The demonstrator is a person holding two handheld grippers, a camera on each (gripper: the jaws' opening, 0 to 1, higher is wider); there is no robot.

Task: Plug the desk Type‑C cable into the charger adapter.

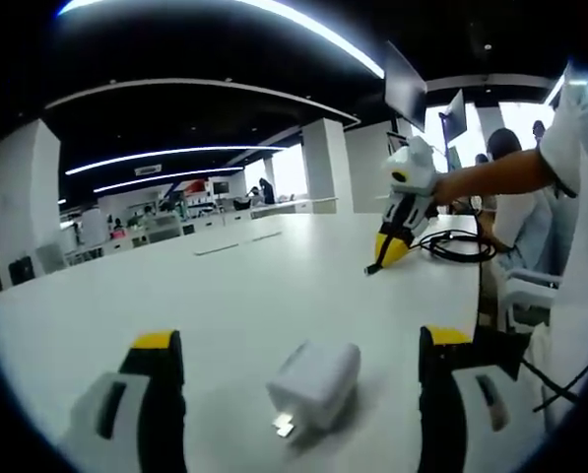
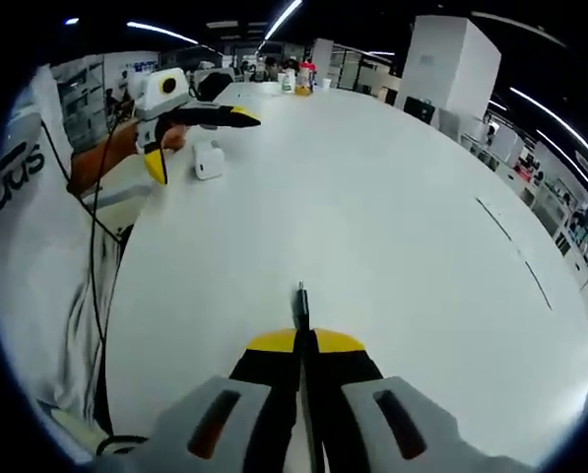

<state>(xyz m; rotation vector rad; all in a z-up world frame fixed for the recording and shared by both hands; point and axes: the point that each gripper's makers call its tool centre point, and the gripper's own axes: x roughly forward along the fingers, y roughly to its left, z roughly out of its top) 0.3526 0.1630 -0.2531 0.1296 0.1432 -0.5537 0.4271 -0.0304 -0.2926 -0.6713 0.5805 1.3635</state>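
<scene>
Between left tongs [image 1: 303, 394], charger adapter [image 1: 316, 382] (unlabelled)

Charger adapter [image 1: 315, 382] on the table [image 1: 254, 286] between the left tongs [image 1: 303, 394]; coiled cable [image 1: 459, 244] far beyond.

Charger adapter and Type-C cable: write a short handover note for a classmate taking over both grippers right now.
Left gripper: open, jaws either side of the charger adapter, which lies on the white table; not gripped.
Right gripper: shut on the Type-C cable, plug end poking forward past the jaws, above the table.
Done: cable picked up; the rest of it is coiled by the table edge.
Left: grip the adapter, bring the plug over, find the port (not visible here) and push in.
</scene>
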